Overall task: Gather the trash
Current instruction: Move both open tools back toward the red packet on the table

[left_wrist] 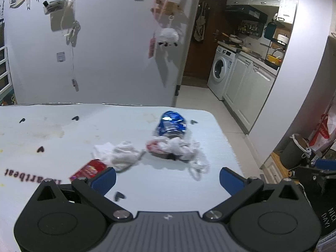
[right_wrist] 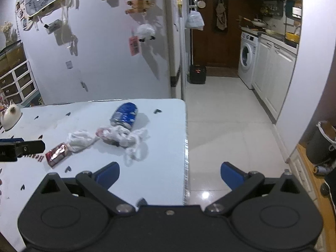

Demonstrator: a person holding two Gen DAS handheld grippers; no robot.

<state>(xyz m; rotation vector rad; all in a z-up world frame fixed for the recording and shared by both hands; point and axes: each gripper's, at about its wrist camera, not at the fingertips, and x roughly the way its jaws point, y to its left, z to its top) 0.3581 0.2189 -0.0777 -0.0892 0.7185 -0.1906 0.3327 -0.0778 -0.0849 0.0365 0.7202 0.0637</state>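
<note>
While both grippers stand wide and empty, left gripper (left_wrist: pixel 167 177) is nearer the crumpled plastic bag (left_wrist: pixel 178 147), dead ahead; right gripper (right_wrist: pixel 170 173) sits off the table (right_wrist: pixel 163 180) edge.

Dim, bluish indoor light; hanging items cast long shadows on the wall (left_wrist: pixel 105 52). Glare spots the floor (right_wrist: pixel 204 195). Fisheye bends edges, corners go black, details soft.

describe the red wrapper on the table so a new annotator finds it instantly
Start at the white table with small heart prints. The trash lies in a row from the crushed blue can back toward the cameras; the red wrapper is the nearest piece, touching a crumpled white tissue. It is the only flat, red, rectangular item.
</note>
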